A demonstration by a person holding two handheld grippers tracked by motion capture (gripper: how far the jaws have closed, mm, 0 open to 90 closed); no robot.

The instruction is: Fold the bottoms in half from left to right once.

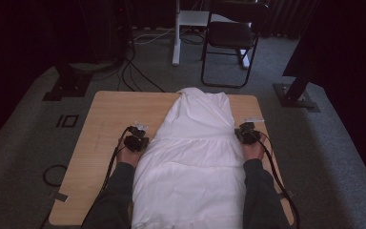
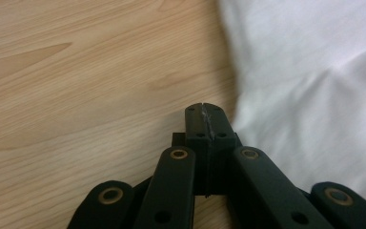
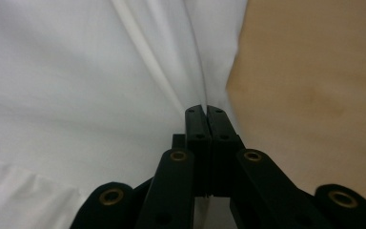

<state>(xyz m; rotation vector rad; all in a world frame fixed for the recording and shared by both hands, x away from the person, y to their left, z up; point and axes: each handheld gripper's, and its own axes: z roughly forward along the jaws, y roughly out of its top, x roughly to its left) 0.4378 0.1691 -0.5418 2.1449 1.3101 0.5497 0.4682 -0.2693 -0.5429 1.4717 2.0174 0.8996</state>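
A white garment (image 1: 190, 152) lies spread lengthwise down the middle of the wooden table (image 1: 100, 129), its narrow end toward the far edge and its wide end hanging over the near edge.

The left gripper (image 1: 137, 138) sits at the cloth's left edge, about halfway along. In the left gripper view its jaws are pressed together, with a thin sliver of white fabric caught in the seam between them (image 2: 205, 117), at the very border of the garment (image 2: 314, 95).

The right gripper (image 1: 247, 133) is at the opposite edge, level with the left one. In the right gripper view (image 3: 205, 117) its jaws are likewise closed tight, and a fold of the cloth (image 3: 124, 86) runs straight into their tips, so it pinches the fabric's edge.

Both forearms, in dark sleeves, come in from the near side and run along either side of the garment, hands low on the table.

Beyond the table stands a black folding chair (image 1: 231, 38) on grey carpet, with cables (image 1: 138, 71) trailing across the floor. Nothing lies between the grippers and the cloth.
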